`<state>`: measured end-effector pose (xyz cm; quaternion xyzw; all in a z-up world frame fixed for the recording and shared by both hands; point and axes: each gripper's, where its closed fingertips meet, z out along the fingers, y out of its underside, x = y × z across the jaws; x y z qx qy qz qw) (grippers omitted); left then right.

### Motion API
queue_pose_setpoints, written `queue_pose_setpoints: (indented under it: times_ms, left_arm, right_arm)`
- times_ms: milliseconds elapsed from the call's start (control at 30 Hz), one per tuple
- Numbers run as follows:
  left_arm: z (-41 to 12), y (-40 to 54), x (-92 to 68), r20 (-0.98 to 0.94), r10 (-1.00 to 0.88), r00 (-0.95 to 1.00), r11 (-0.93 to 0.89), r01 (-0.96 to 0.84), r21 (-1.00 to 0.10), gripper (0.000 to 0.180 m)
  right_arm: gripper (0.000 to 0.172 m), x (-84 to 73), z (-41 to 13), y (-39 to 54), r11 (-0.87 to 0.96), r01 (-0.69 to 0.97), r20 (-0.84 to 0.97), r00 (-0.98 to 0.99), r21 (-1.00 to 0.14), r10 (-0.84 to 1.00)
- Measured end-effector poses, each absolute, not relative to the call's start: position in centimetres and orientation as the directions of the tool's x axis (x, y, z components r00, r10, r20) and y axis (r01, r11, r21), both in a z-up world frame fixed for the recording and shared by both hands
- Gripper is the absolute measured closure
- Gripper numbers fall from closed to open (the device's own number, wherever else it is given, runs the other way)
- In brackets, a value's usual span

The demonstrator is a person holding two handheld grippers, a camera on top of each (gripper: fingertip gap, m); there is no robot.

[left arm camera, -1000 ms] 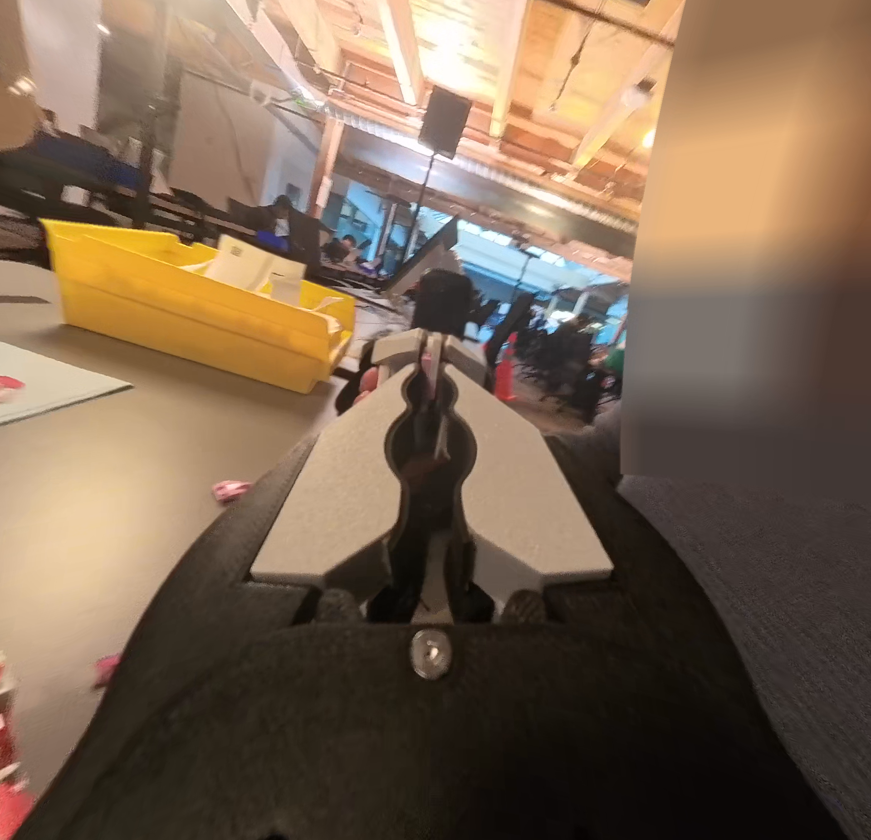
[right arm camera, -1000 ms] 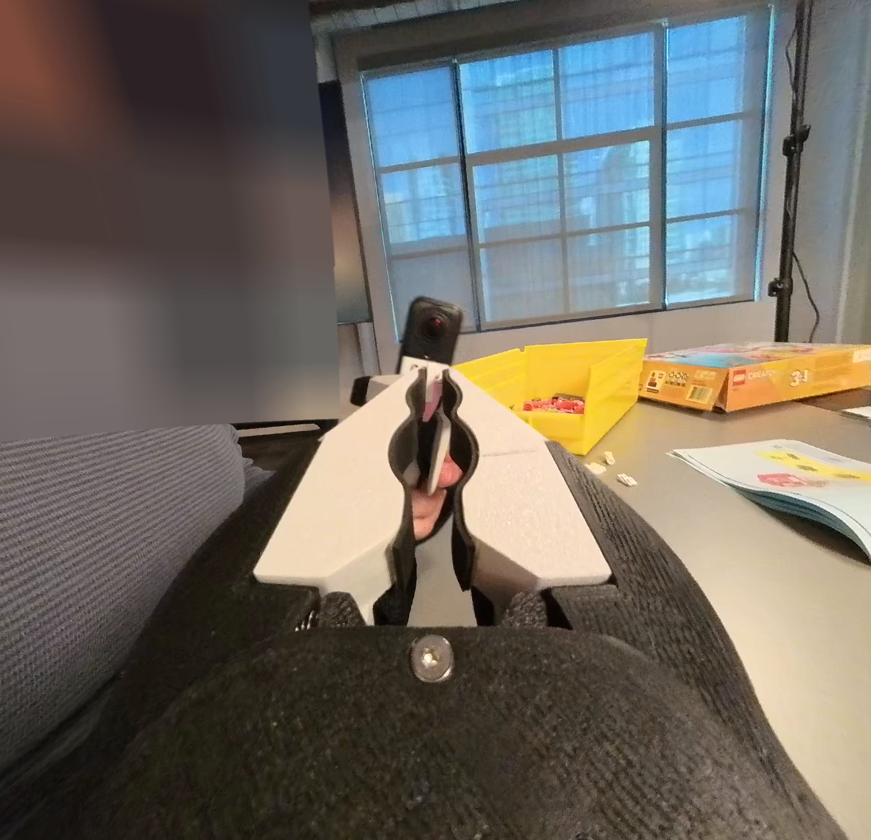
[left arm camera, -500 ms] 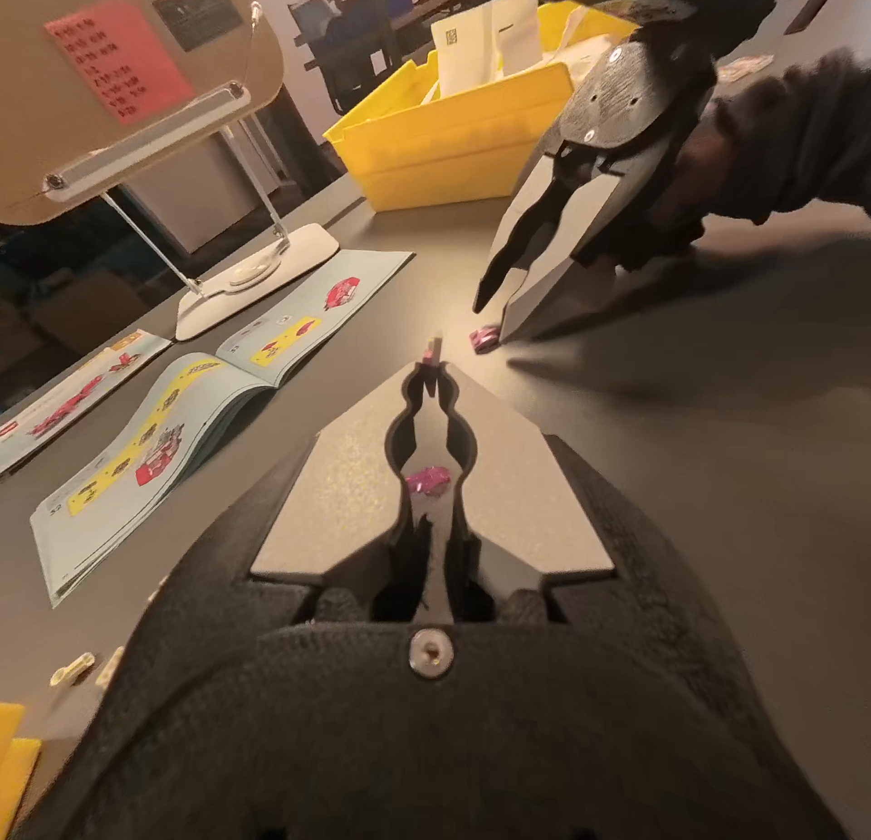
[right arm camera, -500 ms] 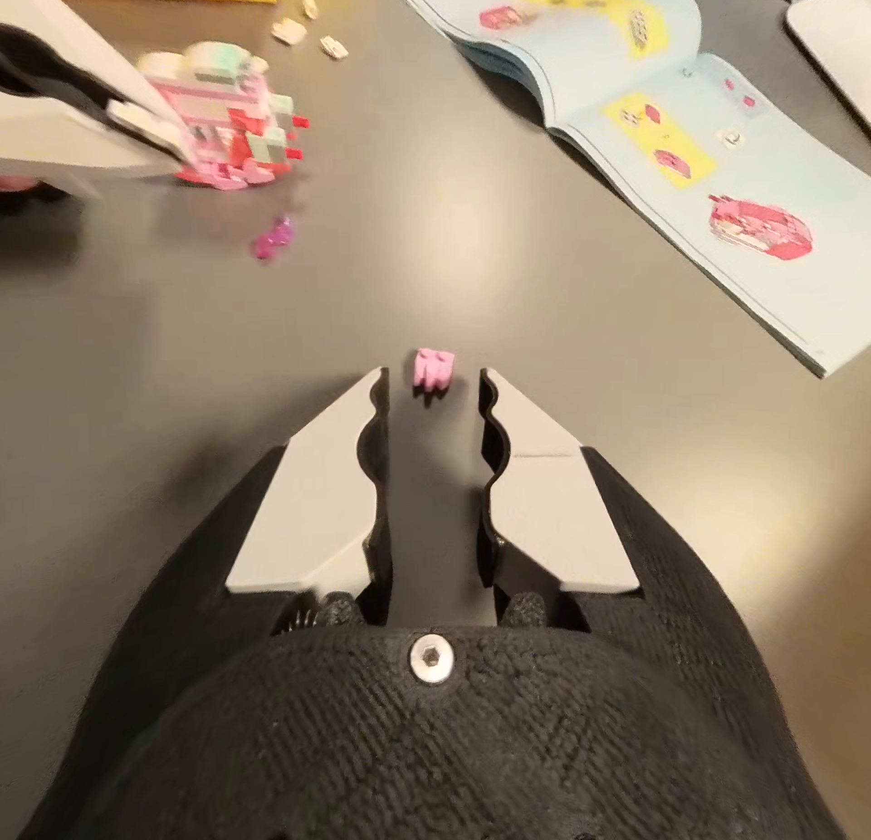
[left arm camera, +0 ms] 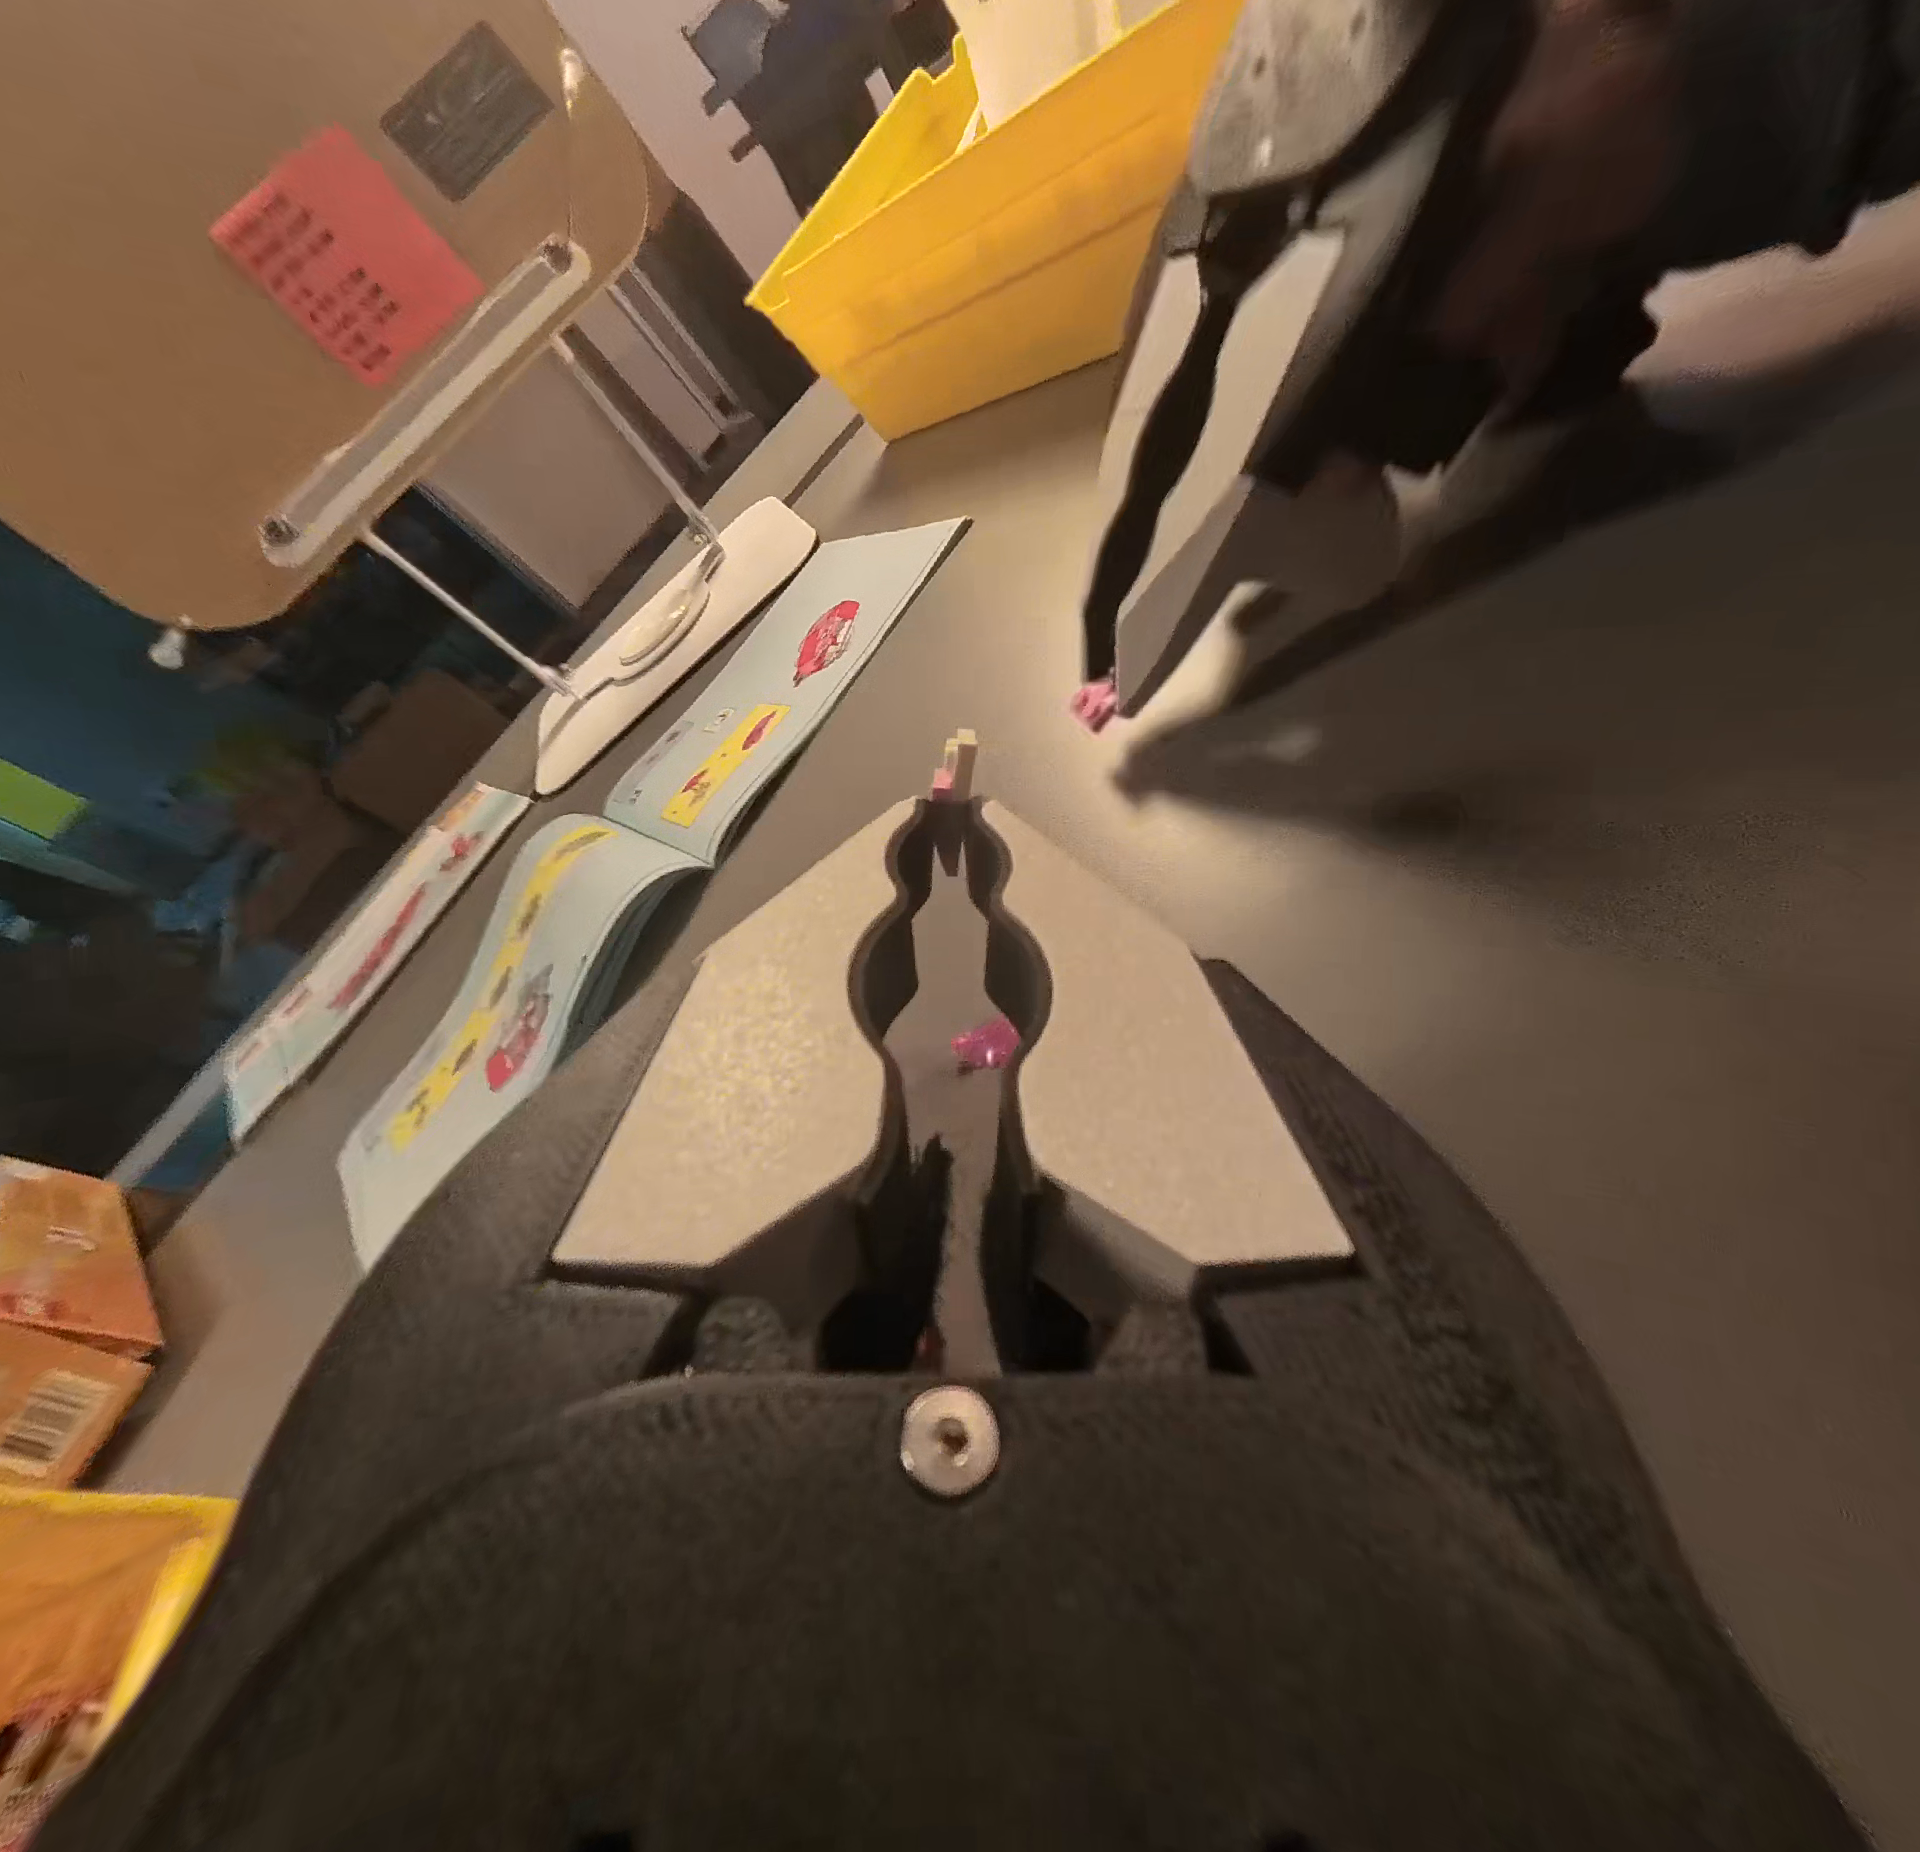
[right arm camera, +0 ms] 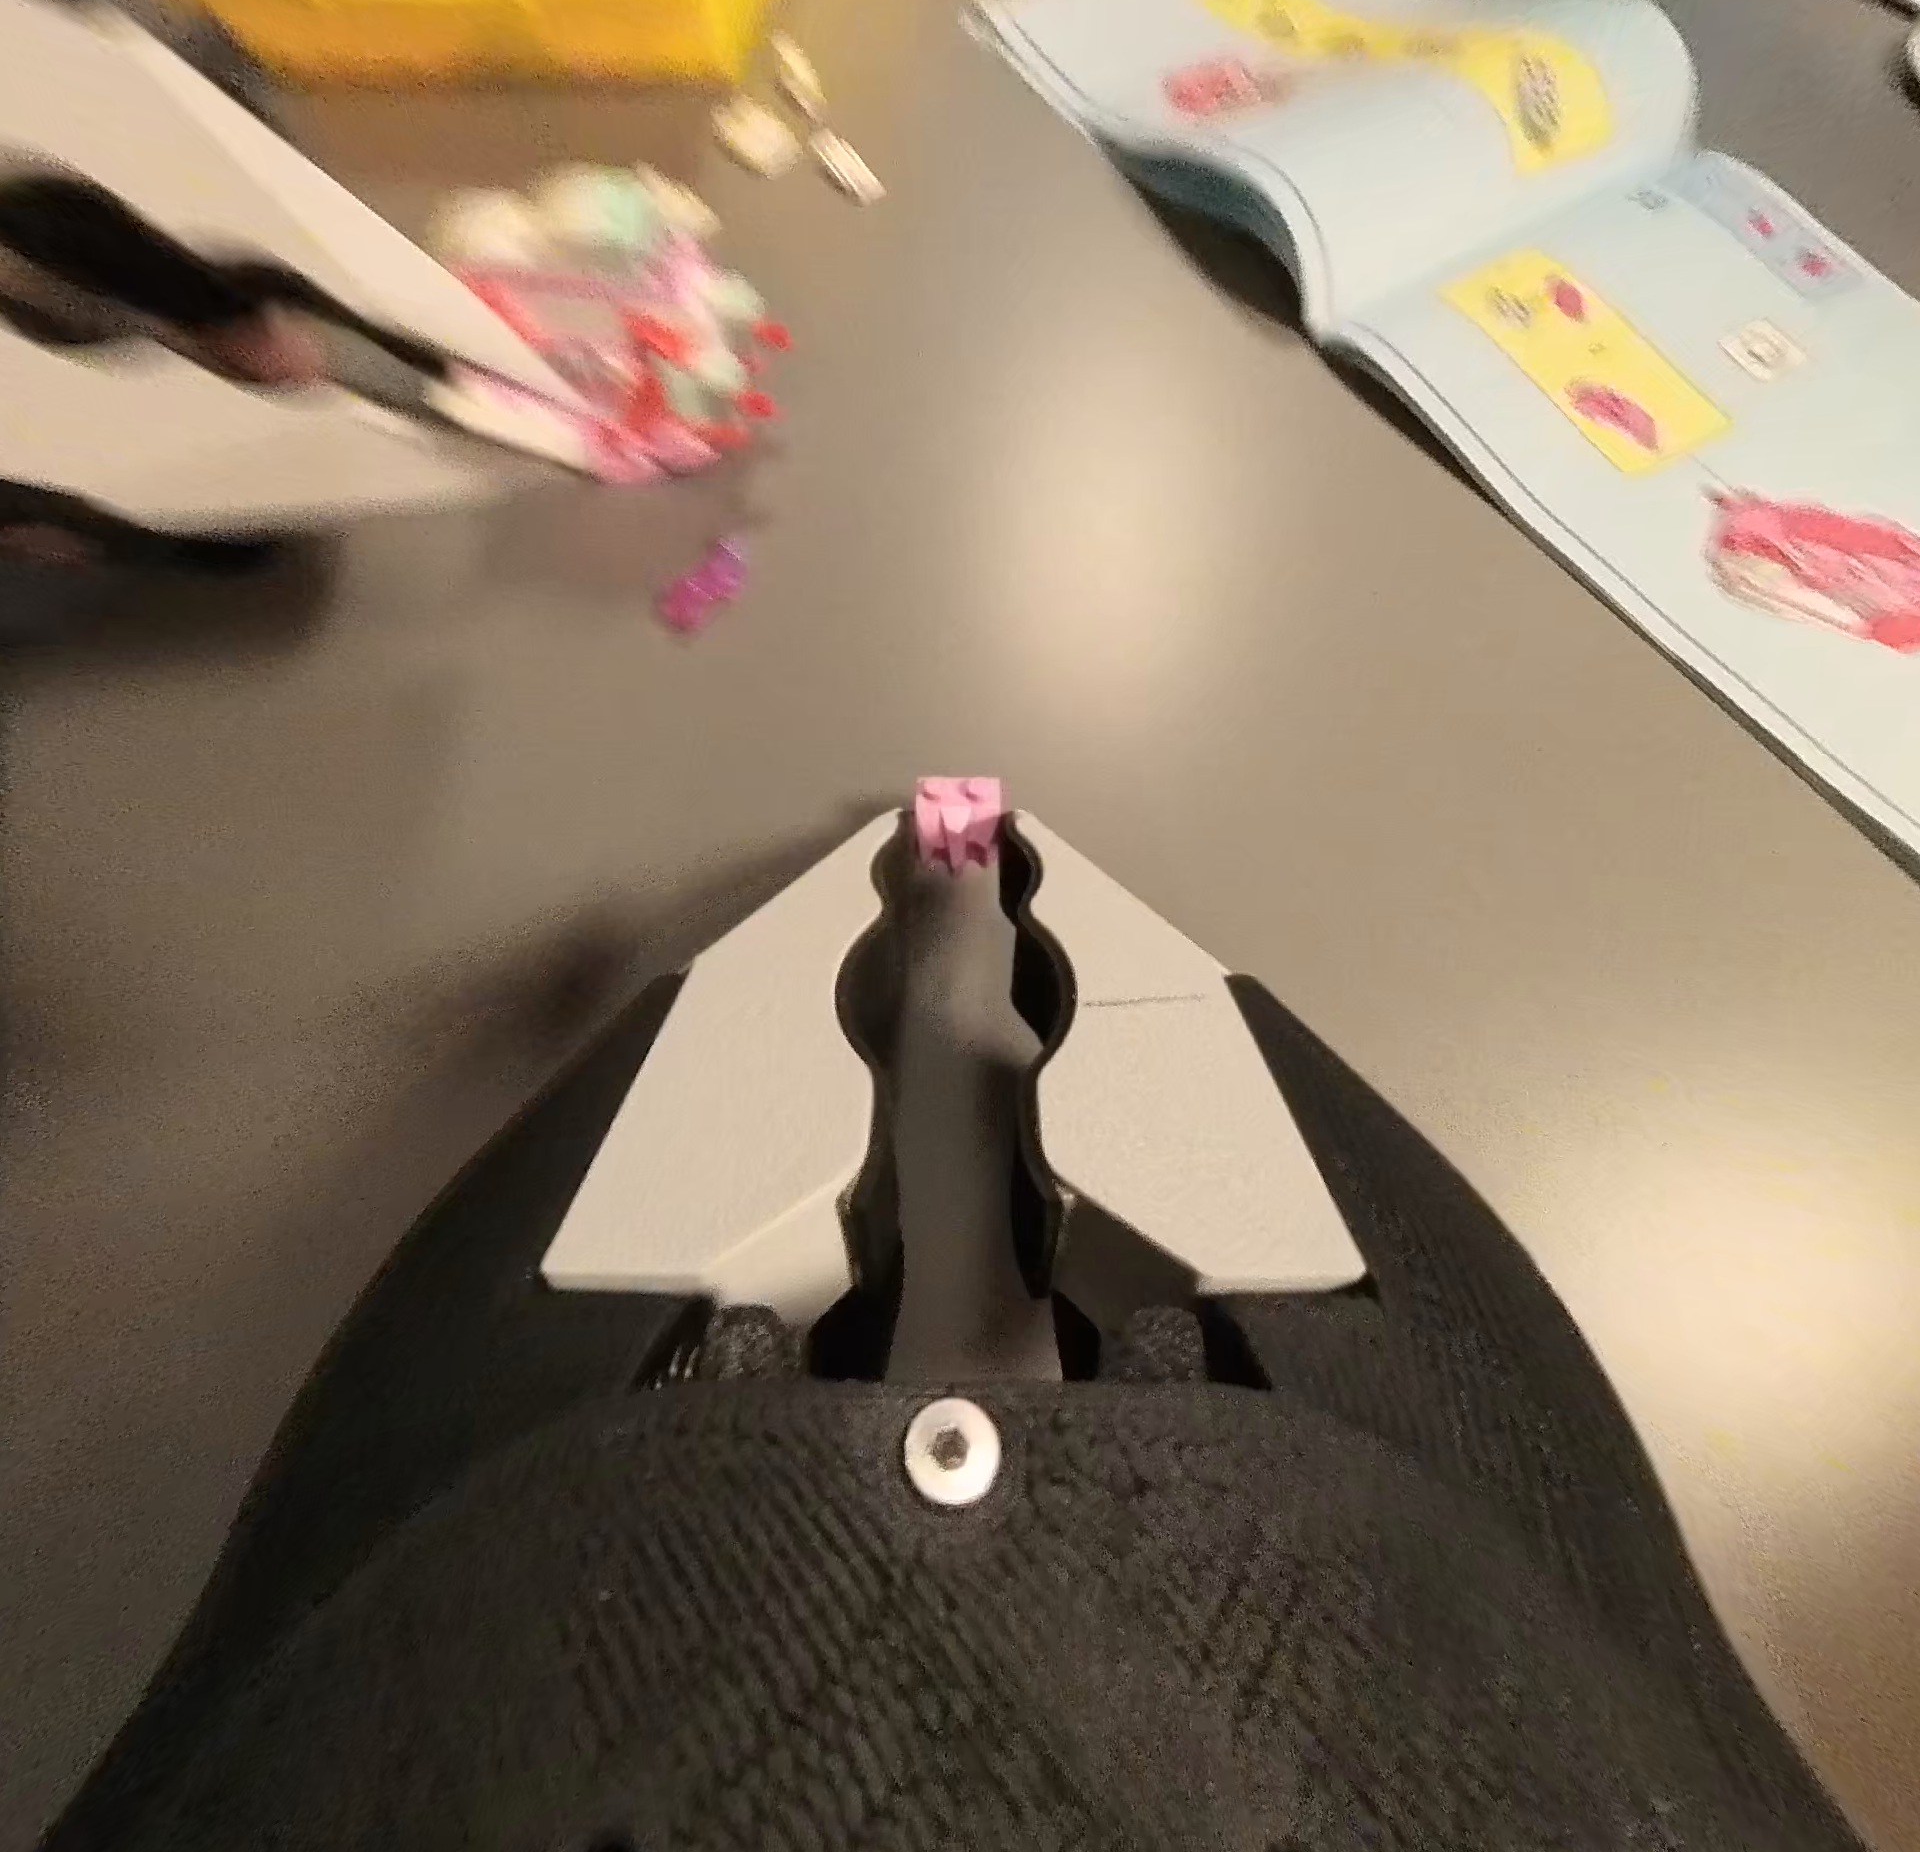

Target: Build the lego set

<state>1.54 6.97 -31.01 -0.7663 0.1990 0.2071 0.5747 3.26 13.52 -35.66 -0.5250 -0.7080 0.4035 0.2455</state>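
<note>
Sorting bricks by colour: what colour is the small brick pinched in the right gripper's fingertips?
Light pink brick, clearest in the right wrist view, clamped in the right gripper.

Right gripper [right arm camera: 958, 823] pinching pink brick [right arm camera: 958, 823] at fingertips above grey table [right arm camera: 1195, 659]; magenta piece [right arm camera: 707, 581] lying beyond, booklet [right arm camera: 1507, 244] lying open at right.

My left gripper [left arm camera: 951, 815]: plate stack [left arm camera: 958, 763] clamped at tips
My right gripper [right arm camera: 956, 834]: brick [right arm camera: 958, 820] pinched, above table [right arm camera: 1195, 659]
Booklet [right arm camera: 1507, 244]: on table, right-front
Bin [left arm camera: 997, 233]: behind booklet
Loose piece [right arm camera: 707, 581]: left-front, near model [right arm camera: 644, 337]
</note>
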Motion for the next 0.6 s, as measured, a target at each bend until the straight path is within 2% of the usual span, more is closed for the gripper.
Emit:
queue_pose_setpoints:
  times_ms: [67,133,300,433,600]
  left_arm:
    - [-31.2,7.1,1.9,-0.617,-0.079,0.783,-0.253,-0.614,-0.747,0.175]
    - [-31.3,7.2,2.4,-0.684,-0.092,0.724,-0.243,-0.683,-0.689,0.175]
    - [-31.7,7.3,2.9,-0.811,-0.102,0.576,-0.245,-0.805,-0.541,0.175]
    - [-32.1,7.4,3.2,-0.874,-0.11,0.473,-0.259,-0.863,-0.434,0.175]
    - [-32.5,7.4,3.1,-0.898,-0.123,0.422,-0.293,-0.88,-0.374,0.175]
  right_arm:
    - [0.157,3.4,-32.8,11.0,0.001,0.452,-0.219,-0.435,-0.892,0.873]
    - [0.157,3.8,-31.1,9.6,-0.061,0.416,-0.288,-0.51,-0.908,0.811]
    - [0.157,4.2,-29.6,7.9,-0.089,0.404,-0.329,-0.575,-0.91,0.749]
    - [0.157,4.1,-30.5,7.5,-0.03,0.44,-0.302,-0.564,-0.898,0.768]
    - [0.157,3.9,-31.6,7.2,0.025,0.47,-0.266,-0.541,-0.882,0.798]
